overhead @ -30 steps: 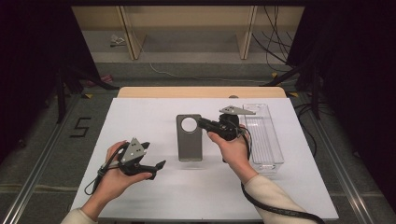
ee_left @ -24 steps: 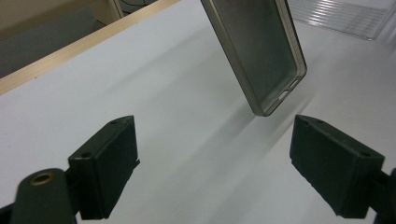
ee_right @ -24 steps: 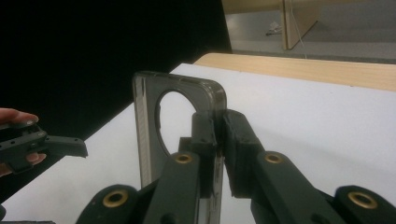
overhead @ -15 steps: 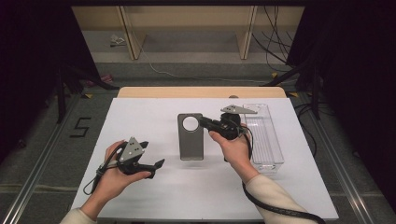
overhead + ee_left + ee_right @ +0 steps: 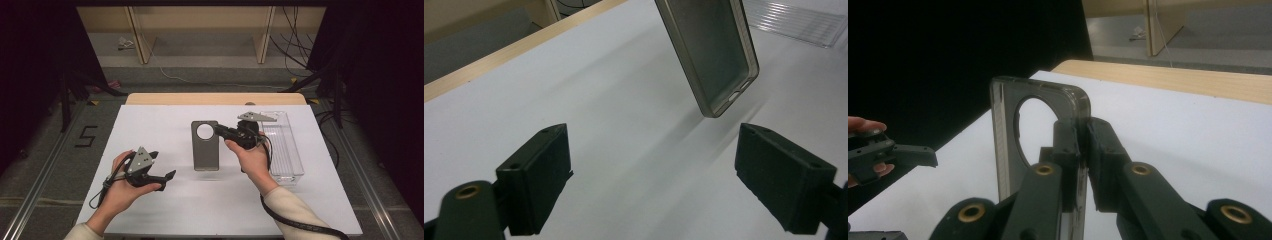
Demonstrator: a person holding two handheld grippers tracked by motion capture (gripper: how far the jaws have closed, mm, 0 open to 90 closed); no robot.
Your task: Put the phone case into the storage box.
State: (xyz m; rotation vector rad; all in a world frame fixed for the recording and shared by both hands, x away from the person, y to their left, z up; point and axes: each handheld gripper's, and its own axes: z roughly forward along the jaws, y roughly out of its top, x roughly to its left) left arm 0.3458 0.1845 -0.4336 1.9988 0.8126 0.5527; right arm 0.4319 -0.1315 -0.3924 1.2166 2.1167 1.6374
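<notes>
We hold a smoky translucent phone case (image 5: 205, 145) in the right gripper (image 5: 223, 132), whose jaws are clamped on the case's edge just beside the round camera cutout (image 5: 204, 131). In the right gripper view the two black jaws press together on the thin wall of the case (image 5: 1040, 130), which stands upright in front of them with the cutout (image 5: 1035, 127) to their left. From the left gripper view, the case (image 5: 710, 52) hangs clear of the white tabletop (image 5: 599, 125), tilted, its lower corner casting a soft shadow below.

Our left gripper (image 5: 166, 176) sits in our left hand (image 5: 122, 182) near the front left of the tabletop (image 5: 165, 120), well apart from the case. Its jaws stand wide apart with nothing between them, and they point toward the case's lower end.

A clear plastic tray (image 5: 285, 145) lies on the tabletop just right of our right hand (image 5: 255, 160).
</notes>
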